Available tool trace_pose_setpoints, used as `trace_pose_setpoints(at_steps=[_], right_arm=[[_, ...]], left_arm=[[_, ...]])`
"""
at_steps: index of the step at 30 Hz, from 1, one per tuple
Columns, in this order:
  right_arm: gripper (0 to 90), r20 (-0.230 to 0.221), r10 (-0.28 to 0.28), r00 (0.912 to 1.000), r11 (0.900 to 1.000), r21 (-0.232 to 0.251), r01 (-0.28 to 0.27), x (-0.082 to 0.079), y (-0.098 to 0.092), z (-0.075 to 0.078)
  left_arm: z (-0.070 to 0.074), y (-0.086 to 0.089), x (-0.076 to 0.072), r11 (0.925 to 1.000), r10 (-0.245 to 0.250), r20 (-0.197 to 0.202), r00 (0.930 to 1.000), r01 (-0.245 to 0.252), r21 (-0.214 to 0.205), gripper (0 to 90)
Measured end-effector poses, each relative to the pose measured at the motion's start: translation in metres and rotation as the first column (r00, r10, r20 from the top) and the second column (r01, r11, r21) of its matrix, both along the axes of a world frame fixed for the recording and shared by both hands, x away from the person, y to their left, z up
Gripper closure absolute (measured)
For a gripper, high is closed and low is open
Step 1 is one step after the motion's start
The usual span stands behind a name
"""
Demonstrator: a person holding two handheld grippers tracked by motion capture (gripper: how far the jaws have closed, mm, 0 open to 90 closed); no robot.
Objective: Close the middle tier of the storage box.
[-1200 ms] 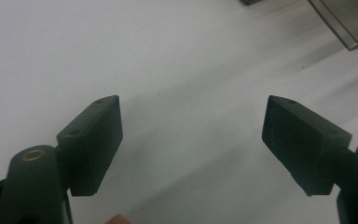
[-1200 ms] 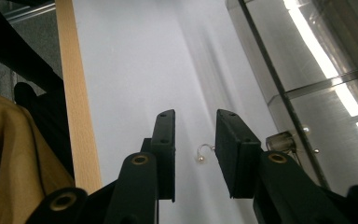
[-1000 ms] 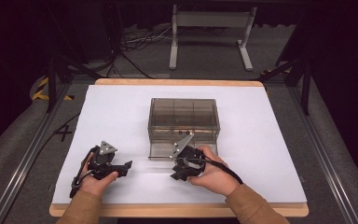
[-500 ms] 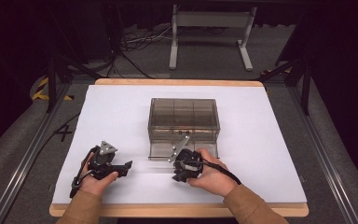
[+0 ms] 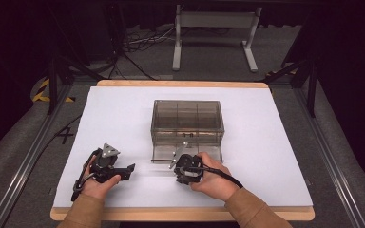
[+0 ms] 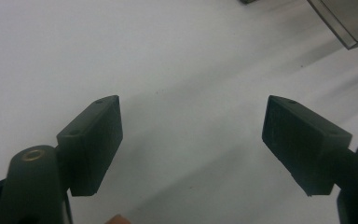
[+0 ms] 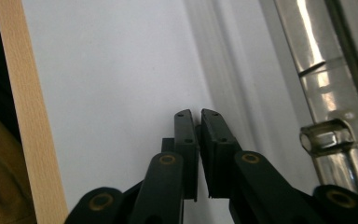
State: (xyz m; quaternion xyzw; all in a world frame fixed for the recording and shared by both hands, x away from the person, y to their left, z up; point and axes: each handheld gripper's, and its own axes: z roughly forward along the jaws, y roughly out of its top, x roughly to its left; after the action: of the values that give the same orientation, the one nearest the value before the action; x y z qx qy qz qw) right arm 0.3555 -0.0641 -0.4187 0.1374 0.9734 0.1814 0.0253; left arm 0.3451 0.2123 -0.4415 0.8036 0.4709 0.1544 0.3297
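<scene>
High view first: we see a white, smooth surface (image 5: 123,114) with a pale wooden edge, and at its middle a smoky, see-through plastic drawer cabinet (image 5: 187,121), box-shaped, with three compartments across its top row. Its lowest drawer (image 5: 164,154) stands pulled out toward us, a shallow clear tray with glossy walls.

Our right gripper (image 5: 184,167) sits just in front of that open drawer, near its front wall, with a grey three-cornered plate on top and a black cable curling back over the hand. From the right gripper view, its two flat, matte black jaws have just been closing and now stand almost together, a thin slit between them, with nothing held. They hover over bare white surface, and beside them we see the drawer's shiny clear front wall (image 7: 317,93) with a small moulded clear handle (image 7: 328,135).

Our left gripper (image 5: 116,170) rests well to the left of the cabinet, near the front edge. From the left gripper view, its blocky black jaws stand wide apart and empty above plain white surface, with a corner of the drawer cabinet (image 6: 349,21) at the upper right.
</scene>
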Motion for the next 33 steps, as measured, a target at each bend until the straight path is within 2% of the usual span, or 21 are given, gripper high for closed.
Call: trace_pose_setpoints(at_steps=[8, 15, 17, 22, 25, 33], right_arm=[[86.9, 0.012, 0.008, 0.9999, 0.9999, -0.006, -0.008, -0.001, 0.001, 0.0], [87.0, -0.009, 0.016, 0.9998, 0.9999, -0.002, -0.016, 0.0, 0.001, 0.001], [87.0, -0.002, 0.018, 0.9998, 0.9998, 0.004, -0.018, -0.001, 0.001, 0.003], [87.0, -0.007, 0.03, 0.9995, 0.9994, 0.016, -0.03, -0.001, 0.0, 0.01], [87.0, 0.005, 0.037, 0.9993, 0.9989, 0.027, -0.037, -0.002, -0.001, 0.017], [87.0, -0.008, 0.041, 0.9991, 0.9976, 0.057, -0.04, -0.001, -0.005, 0.033]], left_arm=[[0.0, 0.0, 0.0, 1.0, 0.003, 0.0, 1.0, -0.003, 0.0, 20.9], [0.0, 0.0, 0.0, 1.0, 0.003, 0.003, 1.0, -0.003, -0.001, 20.8], [0.0, 0.001, 0.0, 1.0, 0.0, 0.002, 1.0, 0.0, -0.003, 20.8], [0.0, 0.0, 0.0, 1.0, 0.001, 0.001, 1.0, -0.001, -0.001, 20.8], [0.0, 0.0, 0.0, 1.0, 0.003, 0.002, 1.0, -0.003, -0.002, 20.8], [0.0, 0.0, 0.0, 1.0, 0.003, 0.003, 1.0, -0.003, -0.001, 20.9]])
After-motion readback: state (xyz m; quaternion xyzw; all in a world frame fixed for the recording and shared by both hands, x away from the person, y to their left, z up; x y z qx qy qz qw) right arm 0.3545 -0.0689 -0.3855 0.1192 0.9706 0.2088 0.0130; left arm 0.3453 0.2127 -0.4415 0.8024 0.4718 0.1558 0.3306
